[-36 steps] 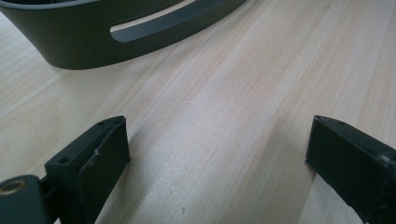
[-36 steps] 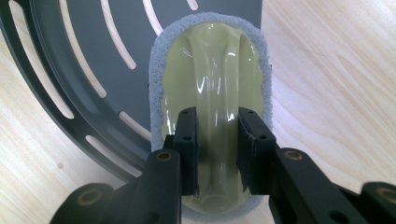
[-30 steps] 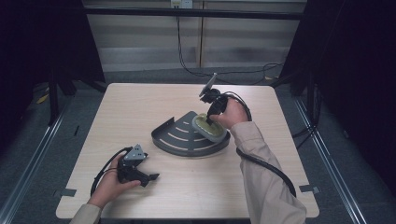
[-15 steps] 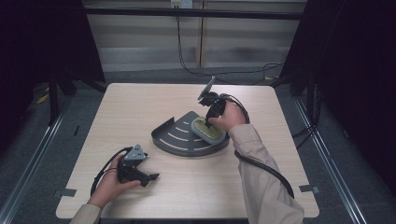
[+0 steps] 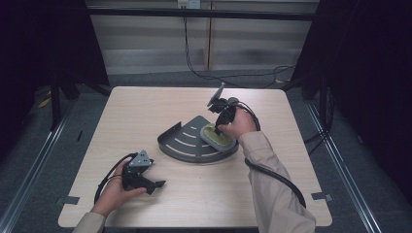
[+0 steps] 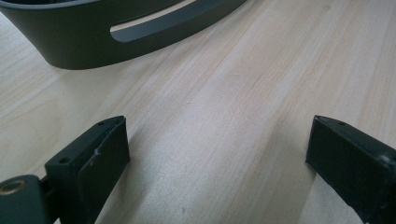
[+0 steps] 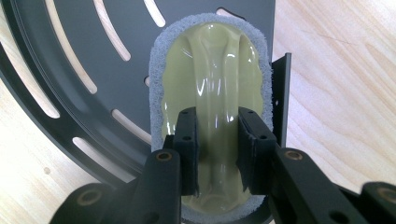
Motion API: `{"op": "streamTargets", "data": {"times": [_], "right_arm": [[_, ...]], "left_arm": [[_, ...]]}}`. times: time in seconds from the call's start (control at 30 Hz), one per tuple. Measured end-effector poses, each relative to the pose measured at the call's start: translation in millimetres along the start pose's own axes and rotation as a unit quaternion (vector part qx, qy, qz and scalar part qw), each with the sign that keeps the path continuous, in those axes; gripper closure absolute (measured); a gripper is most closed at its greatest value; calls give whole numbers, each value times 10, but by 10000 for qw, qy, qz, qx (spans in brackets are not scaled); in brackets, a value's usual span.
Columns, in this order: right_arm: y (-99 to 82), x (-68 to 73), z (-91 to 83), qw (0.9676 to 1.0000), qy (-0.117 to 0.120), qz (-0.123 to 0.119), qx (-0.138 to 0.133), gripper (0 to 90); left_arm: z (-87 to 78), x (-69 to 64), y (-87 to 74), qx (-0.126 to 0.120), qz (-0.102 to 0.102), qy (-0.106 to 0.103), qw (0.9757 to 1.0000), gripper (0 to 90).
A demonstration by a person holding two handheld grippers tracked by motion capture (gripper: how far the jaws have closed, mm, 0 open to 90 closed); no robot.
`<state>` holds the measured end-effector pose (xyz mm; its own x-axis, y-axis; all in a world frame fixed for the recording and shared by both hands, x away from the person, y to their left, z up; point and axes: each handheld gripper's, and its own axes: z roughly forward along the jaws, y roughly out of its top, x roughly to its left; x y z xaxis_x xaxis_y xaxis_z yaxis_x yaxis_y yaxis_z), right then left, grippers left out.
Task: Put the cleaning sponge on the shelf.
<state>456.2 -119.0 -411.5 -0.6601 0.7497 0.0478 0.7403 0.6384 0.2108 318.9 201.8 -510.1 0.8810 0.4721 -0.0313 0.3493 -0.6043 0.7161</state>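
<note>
Pale wooden table [image 5: 145, 116] is seen carrying a dark slotted tray [image 5: 187, 143]. A sponge [image 7: 210, 93] on it is pinched along its long axis, toward 12 o'clock, by the right gripper [image 7: 218, 151]. The left gripper [image 6: 219, 163] is held wide, empty.

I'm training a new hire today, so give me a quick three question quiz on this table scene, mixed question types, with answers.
1. True or false: the right claw is closed on the handle of the scrubber.
2. What lies under the scrubber? A) a cloth B) the dark slotted rack C) a bowl
3. What is between the jaws of the left claw?

Key: 1 true; 2 B; 3 nothing, only the bare wooden table.
</note>
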Motion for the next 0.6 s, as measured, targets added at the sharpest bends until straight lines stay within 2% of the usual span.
{"op": "streamTargets", "data": {"times": [0.5, 0.6], "right_arm": [[-23, -10, 48, 10000, -34, 81, 9, 712], [-30, -14, 61, 10000, -53, 27, 2, 712]], "left_arm": [[0, 0, 0, 0, 0, -1, 10000, 55], [0, 0, 0, -1, 0, -2, 10000, 55]]}}
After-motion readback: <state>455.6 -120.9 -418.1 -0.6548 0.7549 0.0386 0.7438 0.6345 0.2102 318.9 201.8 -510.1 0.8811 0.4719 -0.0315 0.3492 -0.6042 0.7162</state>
